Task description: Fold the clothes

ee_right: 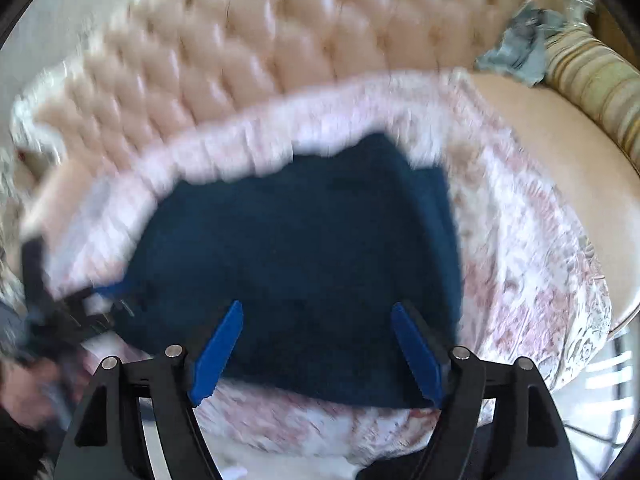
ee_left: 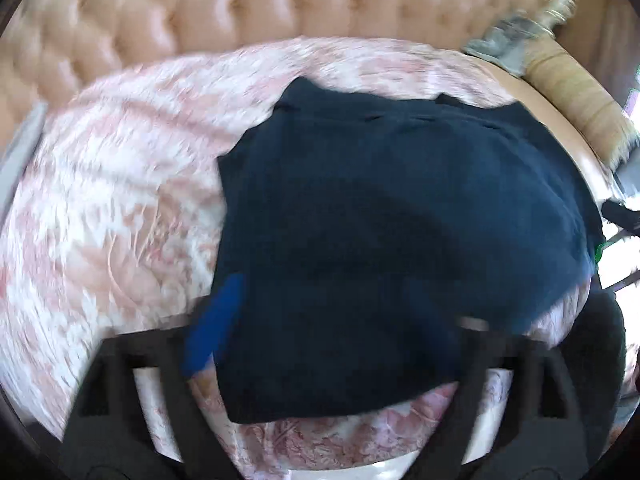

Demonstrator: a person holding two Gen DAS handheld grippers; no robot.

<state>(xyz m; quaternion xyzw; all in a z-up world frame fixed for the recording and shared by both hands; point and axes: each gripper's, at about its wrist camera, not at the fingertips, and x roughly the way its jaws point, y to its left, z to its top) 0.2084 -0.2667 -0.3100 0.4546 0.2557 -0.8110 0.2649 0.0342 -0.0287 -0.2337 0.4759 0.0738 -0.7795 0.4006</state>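
A folded dark blue garment (ee_right: 296, 256) lies on a pink-and-white patterned cover (ee_right: 520, 248) spread over a tufted beige sofa (ee_right: 256, 52); both views are blurred and no label or writing can be read. The right gripper (ee_right: 318, 354) has its jaws spread above the garment's near edge, pinching nothing. The left gripper (ee_left: 332, 332) also has its jaws wide, one blue finger (ee_left: 214, 324) showing beside the cloth.

Domestic living room or bedroom: tufted peach upholstered backrest (ee_right: 256, 52), pink floral cover (ee_left: 120, 200) spread over the seat, striped bolster cushion (ee_right: 592, 84) at its right end.
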